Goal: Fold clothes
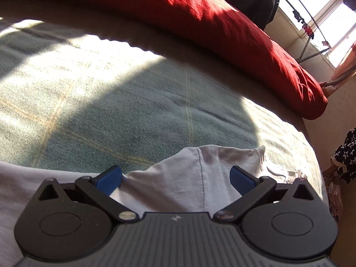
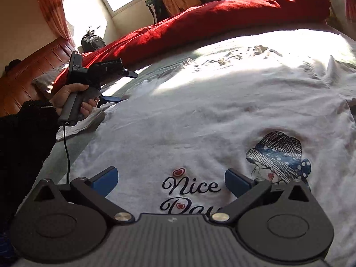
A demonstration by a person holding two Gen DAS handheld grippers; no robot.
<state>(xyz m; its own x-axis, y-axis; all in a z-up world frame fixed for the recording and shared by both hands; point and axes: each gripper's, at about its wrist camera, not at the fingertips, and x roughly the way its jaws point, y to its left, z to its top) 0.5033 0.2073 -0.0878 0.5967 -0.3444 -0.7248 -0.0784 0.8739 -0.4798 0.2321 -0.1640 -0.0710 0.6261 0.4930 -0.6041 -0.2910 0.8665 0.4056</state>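
The white T-shirt (image 2: 200, 115) lies spread print-up on the bed (image 1: 111, 102), its sleeve between the left gripper's (image 1: 175, 178) wide, empty jaws, right gripper (image 2: 171, 178) likewise wide and empty over the print; next, likely pinching that sleeve.

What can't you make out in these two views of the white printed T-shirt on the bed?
- Second word of the white printed T-shirt: right wrist view, lower part hidden behind the right claw body.
- Far hem: right wrist view, washed out by sunlight.
- Sleeve tip: left wrist view, near part covered by the open left claw.
- Dark patterned cloth: cut by the right edge.
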